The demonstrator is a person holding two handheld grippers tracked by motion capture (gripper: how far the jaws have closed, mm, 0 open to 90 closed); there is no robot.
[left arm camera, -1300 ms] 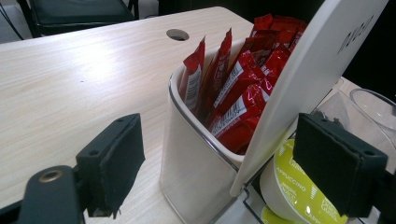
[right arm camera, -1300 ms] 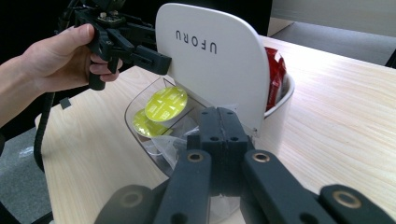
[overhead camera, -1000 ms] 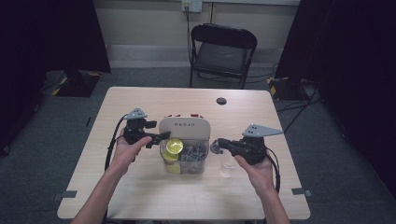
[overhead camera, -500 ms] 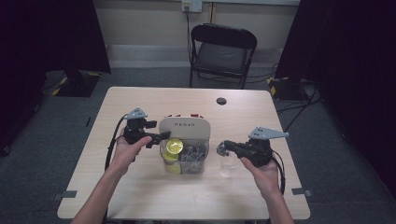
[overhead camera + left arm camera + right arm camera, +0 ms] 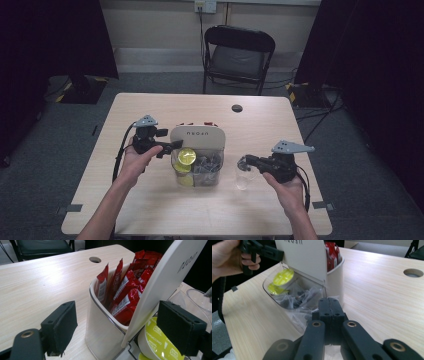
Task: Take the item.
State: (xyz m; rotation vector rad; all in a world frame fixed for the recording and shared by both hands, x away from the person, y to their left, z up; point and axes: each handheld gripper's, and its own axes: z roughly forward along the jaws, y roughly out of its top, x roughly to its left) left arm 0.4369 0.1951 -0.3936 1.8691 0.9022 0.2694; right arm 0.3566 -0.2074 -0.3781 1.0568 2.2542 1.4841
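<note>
L gripper (image 5: 172, 146): jaws about half apart, gripping nothing. They straddle the corner of the white organiser (image 5: 100, 327). One pad sits by the raised lid (image 5: 197, 135), prob. propping it up so the clear front bin (image 5: 220, 172) is reachable.

Yellow-green pod (image 5: 186, 156) lies on top of the bin's contents, just below that pad. Can't tell if they touch.

R gripper (image 5: 329, 305): jaws fully together, tip over a clear cup (image 5: 243, 180) just R of the organiser. Can't tell if a thin wrapper is pinched. Looks like a transfer from bin to cup.

Organiser sits mid-table (image 5: 165, 107), nearer the person's edge. The cup stands toward the near R corner.

Bin also holds clear-wrapped bits (image 5: 299, 295). The rear compartment has red sachets (image 5: 127, 290) standing upright.

Writing: the pod top reads "…APPUCCINO". The lid has a short grey word, not legible for sure. The sachets have white print + a barcode, too small to read.
</note>
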